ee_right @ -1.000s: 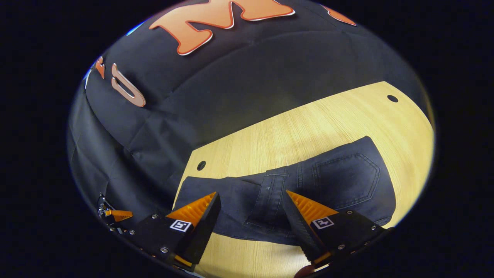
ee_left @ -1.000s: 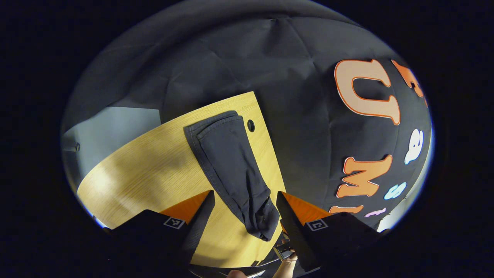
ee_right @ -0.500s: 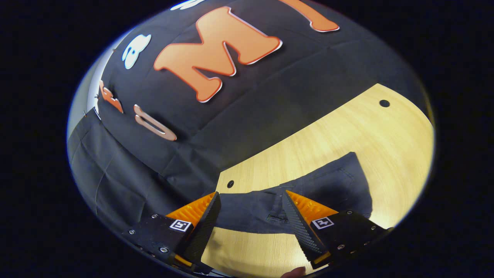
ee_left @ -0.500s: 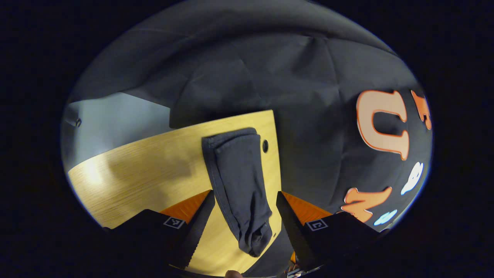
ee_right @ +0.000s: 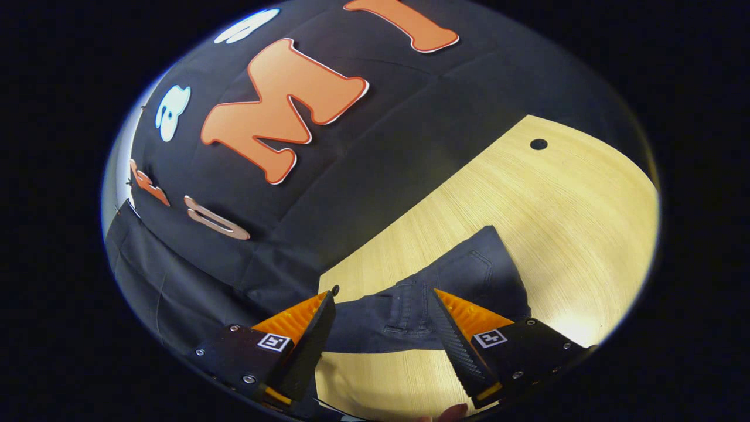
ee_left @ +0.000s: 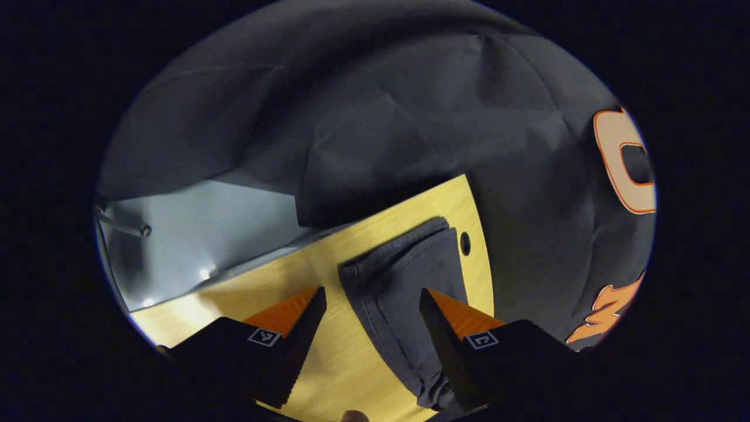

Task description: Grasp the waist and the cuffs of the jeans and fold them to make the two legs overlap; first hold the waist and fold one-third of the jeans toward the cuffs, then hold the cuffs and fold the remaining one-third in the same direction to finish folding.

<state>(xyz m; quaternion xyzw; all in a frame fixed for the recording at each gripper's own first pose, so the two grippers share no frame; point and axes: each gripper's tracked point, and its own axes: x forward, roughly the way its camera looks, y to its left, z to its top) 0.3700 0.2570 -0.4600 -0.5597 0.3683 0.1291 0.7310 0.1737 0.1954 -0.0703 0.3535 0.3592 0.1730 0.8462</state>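
Dark jeans lie flat on a light wooden table, legs doubled onto each other. In the left gripper view the cuff end (ee_left: 404, 275) stretches away near the table's far edge, and my left gripper (ee_left: 372, 305) hovers open above the leg with nothing between its fingers. In the right gripper view the waist and a back pocket (ee_right: 463, 281) lie just past my right gripper (ee_right: 381, 308), which is open and raised above the cloth, holding nothing.
The wooden table (ee_right: 562, 199) has a small round hole (ee_right: 538, 144) near its far corner and another hole (ee_left: 465, 243) beside the cuffs. The black booth cloth hangs close behind the table edge. A pale grey panel (ee_left: 199, 234) stands at the left.
Both grippers have drawn back and tilted up from the jeans, so the garment sits lower and smaller in each view. Both stay open. The jeans lie still.
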